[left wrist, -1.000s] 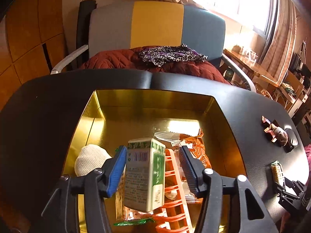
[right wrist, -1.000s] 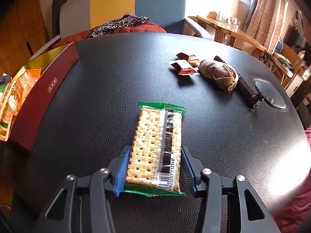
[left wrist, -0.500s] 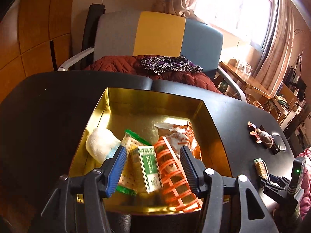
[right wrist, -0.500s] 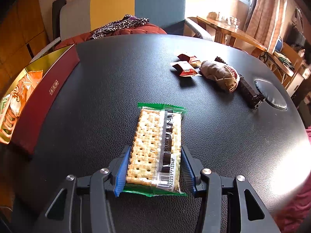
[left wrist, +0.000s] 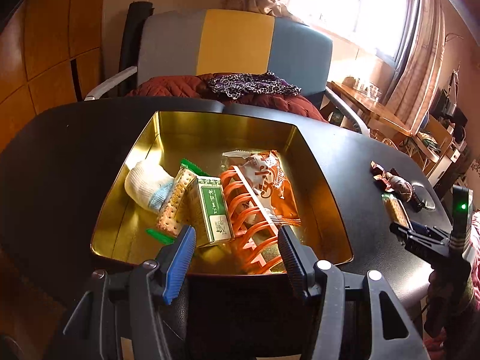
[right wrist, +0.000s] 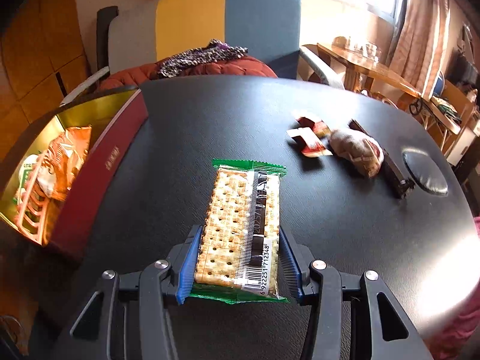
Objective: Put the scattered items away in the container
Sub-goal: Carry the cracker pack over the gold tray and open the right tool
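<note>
The gold-lined box (left wrist: 168, 129) with a red outer wall (right wrist: 99, 168) holds a green carton (left wrist: 211, 210), a cracker pack (left wrist: 177, 198), a white sock (left wrist: 147, 186), an orange rack (left wrist: 252, 219) and an orange snack bag (left wrist: 270, 180). My left gripper (left wrist: 235, 255) is open and empty, back at the box's near rim. My right gripper (right wrist: 240, 262) is shut on a green-wrapped cracker pack (right wrist: 243, 222), lifted above the black table (right wrist: 345, 225). That gripper also shows in the left wrist view (left wrist: 420, 237).
On the table's right lie red candy wrappers (right wrist: 309, 138), a brown patterned pouch (right wrist: 357, 150), a dark bar (right wrist: 393, 171) and a round cap (right wrist: 424, 174). A chair (left wrist: 234, 42) with a red jacket stands behind the table.
My left gripper let go of the green carton into the box and pulled back and up. My right gripper closed on the cracker pack and lifted it, turning slightly toward the box.
</note>
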{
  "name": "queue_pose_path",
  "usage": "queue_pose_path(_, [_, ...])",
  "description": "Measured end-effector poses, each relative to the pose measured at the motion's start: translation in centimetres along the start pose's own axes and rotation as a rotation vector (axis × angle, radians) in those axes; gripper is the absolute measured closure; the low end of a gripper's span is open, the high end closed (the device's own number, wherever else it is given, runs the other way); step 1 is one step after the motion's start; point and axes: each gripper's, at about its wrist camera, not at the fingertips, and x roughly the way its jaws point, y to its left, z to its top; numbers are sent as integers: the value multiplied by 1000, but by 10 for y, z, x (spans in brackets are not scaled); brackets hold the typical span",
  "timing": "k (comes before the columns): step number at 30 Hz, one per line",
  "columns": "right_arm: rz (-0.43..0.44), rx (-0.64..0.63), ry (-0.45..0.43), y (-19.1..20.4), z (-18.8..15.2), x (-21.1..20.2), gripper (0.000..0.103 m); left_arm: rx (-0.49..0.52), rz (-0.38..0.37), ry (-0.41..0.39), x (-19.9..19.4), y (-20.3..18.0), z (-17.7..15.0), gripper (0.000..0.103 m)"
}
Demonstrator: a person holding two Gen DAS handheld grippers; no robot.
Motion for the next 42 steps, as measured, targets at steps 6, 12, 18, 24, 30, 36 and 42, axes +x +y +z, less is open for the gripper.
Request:
queue_pose_path(6, [43,-49,-41,32,25,-5,53,-13,-2,1,-2,3,-3,45])
queue_pose_path(12, [99,-107,-66,70,40,-8,53,-24,-4,1,-3,6,-5,45])
queue_pose_path(18, [155,-160,-82,107,48,-10,53,-26,-3,1,-4,10,-6,45])
queue_pose_path(24, [190,-194,-88,130,53,-12,53,-35,1,-3,-6,13,-6,45])
queue_pose_path(30, [214,-212,-92,147,59,-13,53,-35,16,-15,-9,15,-6,45])
queue_pose_path(36, [255,-227,-89,168,67,-11,53,-50,31,-24,-13,22,-6,45])
queue_pose_path(42, [315,-228,-42,190,76,6,53,-71,46,-24,-14,32,-8,45])
